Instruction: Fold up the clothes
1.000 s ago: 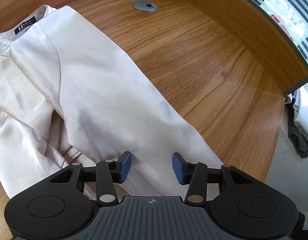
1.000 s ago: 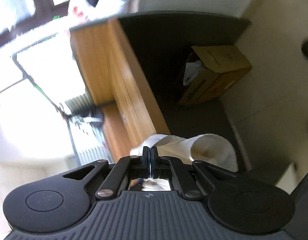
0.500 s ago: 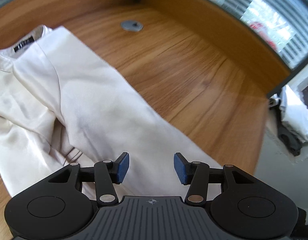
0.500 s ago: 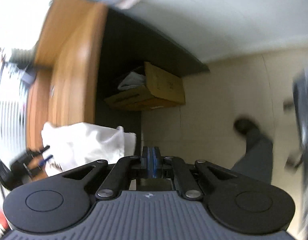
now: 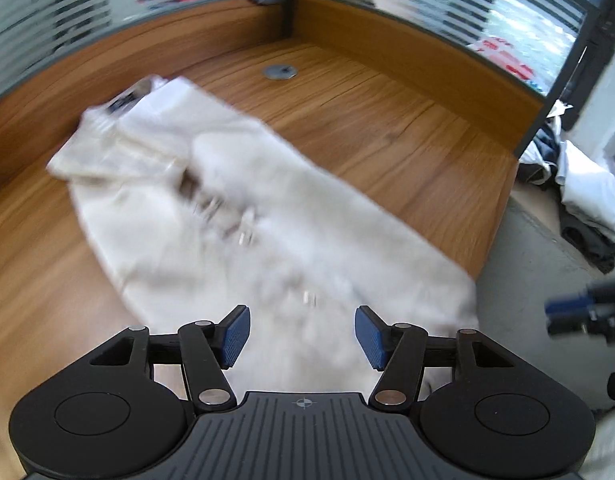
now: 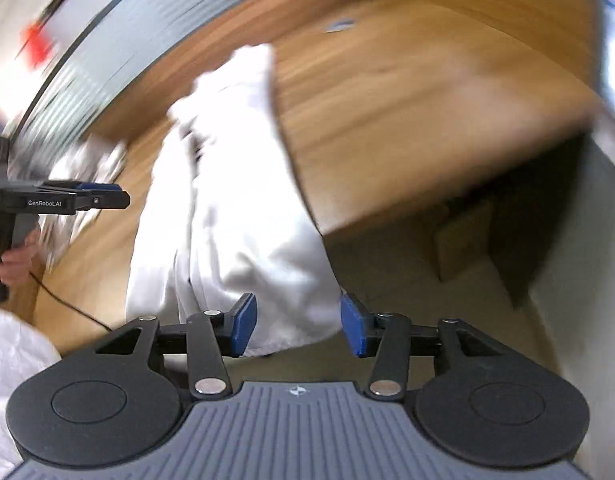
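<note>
A cream garment (image 5: 267, 216) lies stretched across the wooden table (image 5: 407, 120), collar with a black label at the far end and its near end hanging over the front edge. My left gripper (image 5: 302, 336) hovers above the near part, jaws opening, nothing pinched between the blue pads (image 5: 235, 336). In the right wrist view the garment (image 6: 235, 216) is white and blurred. My right gripper (image 6: 297, 330) is by its hanging end, jaws opening, and the pads do not press the cloth. The right gripper (image 5: 579, 312) shows at the right edge of the left wrist view. The left gripper (image 6: 87, 198) shows side-on in the right wrist view.
A round metal cable cap (image 5: 279, 72) sits in the table near its back corner. Wooden panels and striped windows close off the back. A pile of clothes (image 5: 587, 200) lies on the floor at the right. A cardboard box (image 6: 463, 240) stands under the table. A hand (image 6: 15, 256) holds the left gripper's handle.
The right gripper, shut at the garment's end a second ago, has rolled round and opened. The left gripper has drawn back and up, its jaws wider. More of the garment shows.
</note>
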Tool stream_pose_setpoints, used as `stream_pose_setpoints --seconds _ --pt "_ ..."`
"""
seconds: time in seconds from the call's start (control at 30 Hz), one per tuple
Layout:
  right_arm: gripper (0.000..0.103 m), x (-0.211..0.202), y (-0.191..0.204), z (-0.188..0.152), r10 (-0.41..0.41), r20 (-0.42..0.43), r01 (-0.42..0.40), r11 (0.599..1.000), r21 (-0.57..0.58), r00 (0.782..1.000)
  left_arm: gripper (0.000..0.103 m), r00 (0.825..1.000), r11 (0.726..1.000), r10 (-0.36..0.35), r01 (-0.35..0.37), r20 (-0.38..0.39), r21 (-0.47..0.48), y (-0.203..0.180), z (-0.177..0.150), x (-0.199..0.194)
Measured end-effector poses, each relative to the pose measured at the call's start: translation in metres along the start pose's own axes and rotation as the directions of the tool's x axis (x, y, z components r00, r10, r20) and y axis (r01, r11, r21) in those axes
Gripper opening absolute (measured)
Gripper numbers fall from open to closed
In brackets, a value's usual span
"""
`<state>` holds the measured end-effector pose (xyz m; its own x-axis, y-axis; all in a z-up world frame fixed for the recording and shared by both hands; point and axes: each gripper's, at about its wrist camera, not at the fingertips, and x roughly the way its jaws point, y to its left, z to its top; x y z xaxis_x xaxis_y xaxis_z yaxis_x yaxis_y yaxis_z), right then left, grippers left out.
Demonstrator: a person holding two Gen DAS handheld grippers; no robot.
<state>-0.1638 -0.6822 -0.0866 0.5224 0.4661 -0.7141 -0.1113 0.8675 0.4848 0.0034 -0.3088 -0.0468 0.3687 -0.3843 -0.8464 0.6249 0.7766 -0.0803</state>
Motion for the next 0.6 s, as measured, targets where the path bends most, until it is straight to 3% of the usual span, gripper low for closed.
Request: stream_pose_setpoints --seconds 0.17,0.33,0.47,0.6 --pt "0.055 0.008 -0.01 0.034 0.085 -0.096 -0.098 0.986 -0.136 0.992 0.068 0.993 0.977 0.116 -0.112 0.012 -0.18 0.003 -0.05 -0.024" --pt "0.055 0.026 -0.01 0.046 0.135 -0.185 -0.182 0.947 -0.266 0.973 0.075 0.988 0.933 0.152 -0.14 0.009 -0.331 -0.002 -0.104 -0.038" --pt "0.055 0.044 -0.013 0.043 0.142 -0.237 -0.219 0.915 -0.34 0.961 0.075 0.986 0.919 0.166 -0.166 -0.031 -0.358 -0.013 -0.138 -0.028" --pt "0.055 0.068 -0.014 0.038 0.116 -0.246 -0.212 0.888 -0.408 0.962 0.075 0.974 0.937 0.21 -0.226 -0.088 -0.267 -0.025 -0.158 -0.004"
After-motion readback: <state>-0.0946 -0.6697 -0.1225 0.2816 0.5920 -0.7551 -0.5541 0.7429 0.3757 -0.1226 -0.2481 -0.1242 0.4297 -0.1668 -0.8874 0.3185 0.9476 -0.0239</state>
